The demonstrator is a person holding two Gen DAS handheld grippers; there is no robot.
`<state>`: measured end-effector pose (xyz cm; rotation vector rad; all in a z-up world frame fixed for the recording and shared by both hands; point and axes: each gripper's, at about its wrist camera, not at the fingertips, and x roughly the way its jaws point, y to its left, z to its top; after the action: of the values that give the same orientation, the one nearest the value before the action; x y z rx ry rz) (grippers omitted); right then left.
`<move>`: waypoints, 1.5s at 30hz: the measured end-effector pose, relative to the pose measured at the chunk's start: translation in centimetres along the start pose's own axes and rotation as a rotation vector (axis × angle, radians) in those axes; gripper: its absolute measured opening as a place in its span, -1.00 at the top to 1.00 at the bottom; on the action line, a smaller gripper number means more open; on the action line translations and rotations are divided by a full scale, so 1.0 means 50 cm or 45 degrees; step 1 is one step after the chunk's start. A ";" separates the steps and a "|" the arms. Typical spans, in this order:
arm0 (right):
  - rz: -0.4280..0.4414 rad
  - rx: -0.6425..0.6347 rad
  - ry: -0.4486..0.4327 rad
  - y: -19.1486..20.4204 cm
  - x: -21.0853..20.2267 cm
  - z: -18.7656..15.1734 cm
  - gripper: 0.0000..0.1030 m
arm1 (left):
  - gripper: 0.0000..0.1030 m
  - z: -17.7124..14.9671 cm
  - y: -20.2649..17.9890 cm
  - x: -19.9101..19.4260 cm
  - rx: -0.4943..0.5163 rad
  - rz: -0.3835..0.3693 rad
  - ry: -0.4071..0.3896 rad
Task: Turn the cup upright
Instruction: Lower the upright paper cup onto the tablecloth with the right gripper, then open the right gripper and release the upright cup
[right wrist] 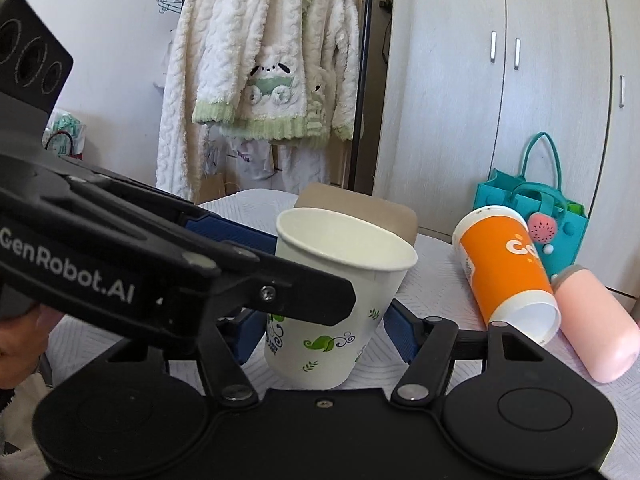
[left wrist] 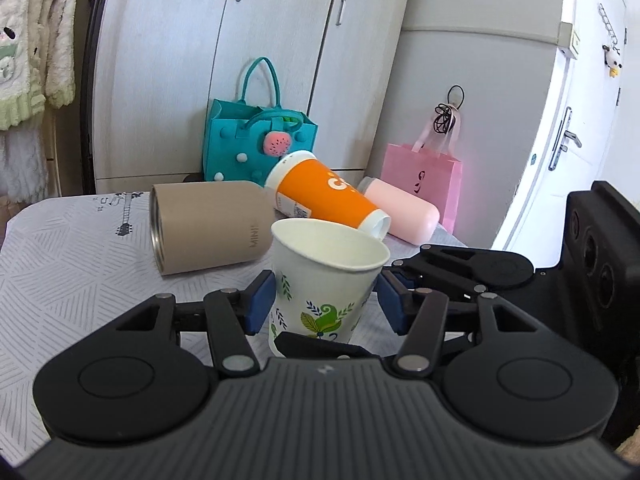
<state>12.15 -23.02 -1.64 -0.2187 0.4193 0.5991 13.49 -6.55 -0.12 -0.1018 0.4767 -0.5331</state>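
White wardrobe doors (left wrist: 256, 60) are seen behind a table (left wrist: 60, 280) covered in a pale patterned cloth. A paper cup (left wrist: 320, 280) with green leaf print is seen mouth-up at the near middle of the table, slightly tilted. It is bracketed by both grippers. The left gripper (left wrist: 326, 300) is seen with its blue pads (left wrist: 262, 300) set at the cup's two sides, the left pad against the wall, the right pad just beside it; whether a firm hold is kept cannot be told. The right gripper (right wrist: 324, 332) is likewise spread to about the cup's width, with pads close beside the cup; contact cannot be confirmed. In the right wrist view the left gripper's body crosses in front at left. Three vessels lie on their sides beyond the cup: a tan mug (left wrist: 208, 228) at far left, an orange cup (left wrist: 324, 200) behind, a pink bottle (left wrist: 404, 212) at far right. A teal bag (left wrist: 248, 140) and a pink bag (left wrist: 424, 176) stand beyond the table. White fleece garments (right wrist: 260, 60) hang at left.
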 end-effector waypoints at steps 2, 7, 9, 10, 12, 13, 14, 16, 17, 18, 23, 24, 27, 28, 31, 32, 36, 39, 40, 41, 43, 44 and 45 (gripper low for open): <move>-0.004 -0.010 0.012 0.004 0.011 0.004 -0.35 | -0.07 -0.006 0.003 0.006 -0.011 0.005 0.004; -0.028 -0.062 0.042 0.021 0.031 0.006 -0.35 | -0.07 -0.015 0.014 0.009 -0.033 0.006 0.021; -0.033 -0.082 0.047 0.025 0.030 0.004 -0.34 | -0.07 -0.019 0.017 0.006 -0.042 0.002 0.027; -0.032 -0.084 0.047 0.025 0.029 0.003 -0.34 | -0.07 -0.021 0.018 0.005 -0.045 0.002 0.031; -0.024 -0.083 0.052 0.025 0.029 0.002 -0.33 | -0.07 -0.024 0.018 0.002 -0.043 0.001 0.033; -0.023 -0.086 0.060 0.026 0.031 0.002 -0.33 | -0.07 -0.025 0.017 0.001 -0.044 0.000 0.035; -0.025 -0.091 0.067 0.028 0.032 0.001 -0.33 | -0.07 -0.025 0.016 0.002 -0.046 -0.001 0.036; -0.038 -0.106 0.072 0.033 0.032 0.002 -0.33 | -0.07 -0.026 0.016 -0.001 -0.053 -0.011 0.035; -0.042 -0.108 0.069 0.035 0.030 0.002 -0.34 | -0.07 -0.027 0.016 -0.003 -0.055 -0.016 0.038; -0.042 -0.104 0.066 0.035 0.028 0.003 -0.37 | -0.07 -0.029 0.016 -0.004 -0.058 -0.019 0.039; -0.069 -0.063 0.060 0.031 0.013 0.002 -0.72 | -0.12 -0.033 0.018 -0.017 -0.075 -0.013 0.049; -0.076 -0.058 0.063 0.030 0.009 0.001 -0.72 | -0.12 -0.034 0.017 -0.021 -0.076 -0.010 0.051; -0.085 -0.031 0.062 0.028 -0.009 -0.002 -0.73 | -0.13 -0.036 0.017 -0.034 -0.082 -0.001 0.052; -0.086 -0.023 0.061 0.028 -0.014 -0.003 -0.73 | -0.13 -0.036 0.016 -0.039 -0.086 0.002 0.052; -0.101 -0.003 0.053 0.031 -0.038 -0.005 -0.74 | -0.14 -0.035 0.014 -0.057 -0.100 0.016 0.052; -0.105 0.002 0.047 0.033 -0.045 -0.005 -0.75 | -0.18 -0.035 0.013 -0.065 -0.104 0.022 0.050; -0.128 0.062 0.044 0.036 -0.080 -0.008 -0.76 | -0.35 -0.031 0.013 -0.107 -0.134 0.096 0.041; -0.138 0.150 0.023 0.035 -0.112 -0.009 -0.77 | -0.44 -0.026 0.006 -0.144 -0.123 0.142 0.018; -0.139 0.170 0.018 0.034 -0.121 -0.010 -0.77 | -0.47 -0.026 0.001 -0.157 -0.116 0.154 0.008; -0.142 0.190 0.009 0.035 -0.132 -0.009 -0.77 | -0.51 -0.025 -0.003 -0.167 -0.110 0.162 -0.001; -0.159 0.216 -0.008 0.040 -0.153 -0.009 -0.78 | -0.54 -0.023 -0.010 -0.191 -0.101 0.181 -0.015; -0.175 0.220 -0.016 0.043 -0.163 -0.008 -0.78 | -0.55 -0.022 -0.016 -0.202 -0.097 0.189 -0.021; -0.197 0.222 -0.027 0.046 -0.173 -0.007 -0.78 | -0.57 -0.020 -0.021 -0.213 -0.092 0.194 -0.028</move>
<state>4.23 -25.58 1.67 -0.0773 0.4277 0.4100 4.50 -2.01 3.59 -0.1390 0.4779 -0.3654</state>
